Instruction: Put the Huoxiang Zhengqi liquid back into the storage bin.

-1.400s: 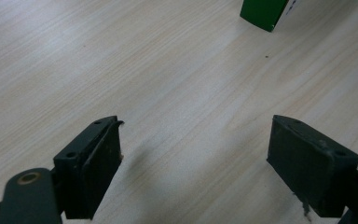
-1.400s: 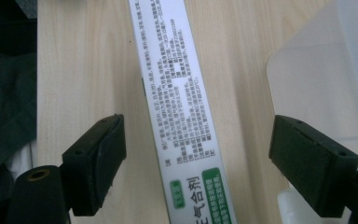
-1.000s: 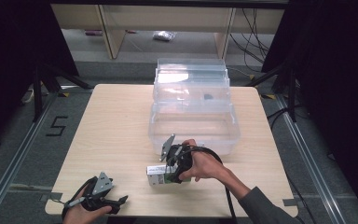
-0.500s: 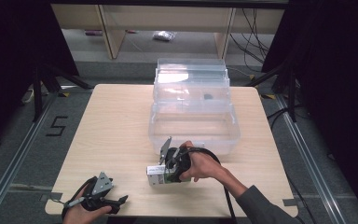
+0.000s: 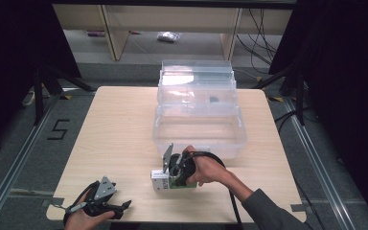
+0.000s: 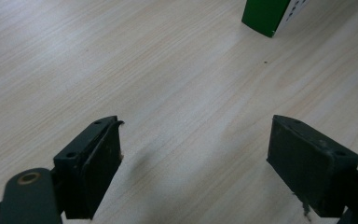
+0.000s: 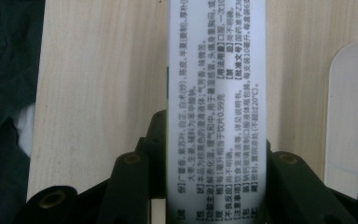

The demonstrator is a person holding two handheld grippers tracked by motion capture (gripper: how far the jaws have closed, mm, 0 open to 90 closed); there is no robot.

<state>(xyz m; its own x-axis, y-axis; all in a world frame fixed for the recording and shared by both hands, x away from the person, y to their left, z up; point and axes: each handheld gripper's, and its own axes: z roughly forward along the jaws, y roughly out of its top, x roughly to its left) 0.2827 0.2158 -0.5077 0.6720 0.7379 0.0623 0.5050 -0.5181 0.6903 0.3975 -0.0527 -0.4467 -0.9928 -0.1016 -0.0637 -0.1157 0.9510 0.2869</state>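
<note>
Right gripper view — right claw [image 7: 214,186] clamps the box [image 7: 214,93]; left claw [image 6: 209,163] gapes empty.

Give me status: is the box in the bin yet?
Done: right gripper has its fingers shut on the green-and-white box. In hand: box sits low at the table, just in front of the clear bin. Left: getting it inside, apparently. Left gripper open, idle.

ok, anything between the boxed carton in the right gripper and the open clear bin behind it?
Nothing visible. The right gripper is shut on the carton just in front of the clear bin, with bare table between them. Its near wall is the one thing to clear. The left gripper sits open, off to the side.
</note>
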